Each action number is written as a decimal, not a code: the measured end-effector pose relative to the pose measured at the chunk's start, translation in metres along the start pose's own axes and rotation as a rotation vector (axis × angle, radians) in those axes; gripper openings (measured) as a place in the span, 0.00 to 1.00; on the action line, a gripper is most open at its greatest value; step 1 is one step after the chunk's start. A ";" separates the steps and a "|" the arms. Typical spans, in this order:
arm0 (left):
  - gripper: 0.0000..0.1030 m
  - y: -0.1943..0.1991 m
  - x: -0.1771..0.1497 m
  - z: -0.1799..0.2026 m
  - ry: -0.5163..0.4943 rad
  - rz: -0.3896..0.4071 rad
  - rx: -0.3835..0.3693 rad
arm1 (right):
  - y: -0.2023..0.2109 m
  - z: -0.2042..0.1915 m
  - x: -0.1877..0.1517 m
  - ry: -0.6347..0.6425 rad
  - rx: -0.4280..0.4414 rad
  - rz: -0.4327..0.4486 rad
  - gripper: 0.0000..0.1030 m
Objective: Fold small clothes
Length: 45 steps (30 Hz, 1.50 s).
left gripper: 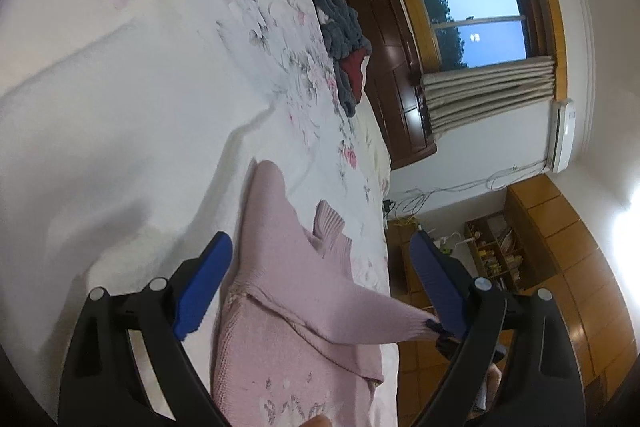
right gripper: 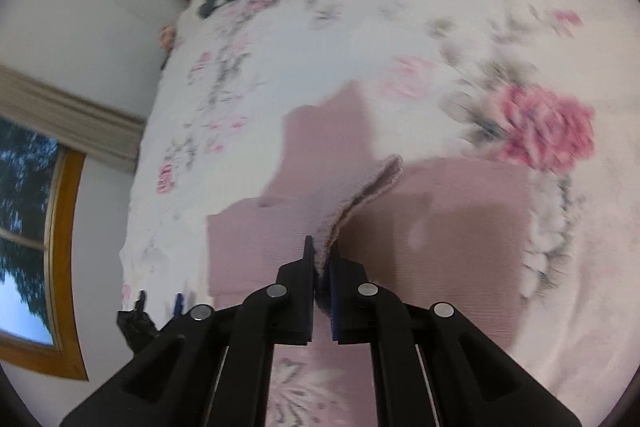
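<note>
You are working over a bed spread with a white quilt printed with pink roses and grey leaves, and lying on it near the edge is the thing you are folding: a small pale-pink knitted sweater with a ribbed neck and a faint embroidered pattern on its front. Further up the bed a heap of grey and red clothes is sitting well apart from it. The sweater is looking soft, light and limp, so it is likely to sag and stretch wherever it is not carried, and the loose knit may snag on the ridged pads; you are better off taking hold at the firmer ribbed bands, cuffs, neck or hem, than in the slack middle of the body. Your right gripper is holding its fingers nearly closed, pinching a fold of the pink knit near the ribbed edge, though that view is blurred and the exact spot is hard to tell. Your left gripper is hanging over the sweater with its blue fingers spread wide and gripping nothing, while one sleeve is stretching out taut toward the bed's edge.
</note>
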State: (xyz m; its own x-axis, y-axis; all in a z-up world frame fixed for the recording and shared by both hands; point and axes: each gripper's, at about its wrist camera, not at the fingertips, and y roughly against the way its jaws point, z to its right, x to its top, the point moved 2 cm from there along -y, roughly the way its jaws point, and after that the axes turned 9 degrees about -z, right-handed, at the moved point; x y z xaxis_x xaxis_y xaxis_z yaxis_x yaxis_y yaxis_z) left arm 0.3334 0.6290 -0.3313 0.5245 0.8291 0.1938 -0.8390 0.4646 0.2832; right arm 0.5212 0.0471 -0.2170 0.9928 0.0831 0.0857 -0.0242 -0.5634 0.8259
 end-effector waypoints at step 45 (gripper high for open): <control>0.78 -0.170 0.052 -0.010 -0.146 -0.573 0.554 | -0.049 0.153 0.009 -0.127 0.074 -0.083 0.01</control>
State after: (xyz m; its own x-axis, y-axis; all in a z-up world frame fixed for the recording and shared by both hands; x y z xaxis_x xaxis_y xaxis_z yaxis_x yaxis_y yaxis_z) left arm 0.5016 0.5960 -0.3785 0.8969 0.4421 -0.0128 -0.2604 0.5513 0.7926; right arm 0.5493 -0.0504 -0.3415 0.9980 0.0296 -0.0562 0.0625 -0.6185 0.7833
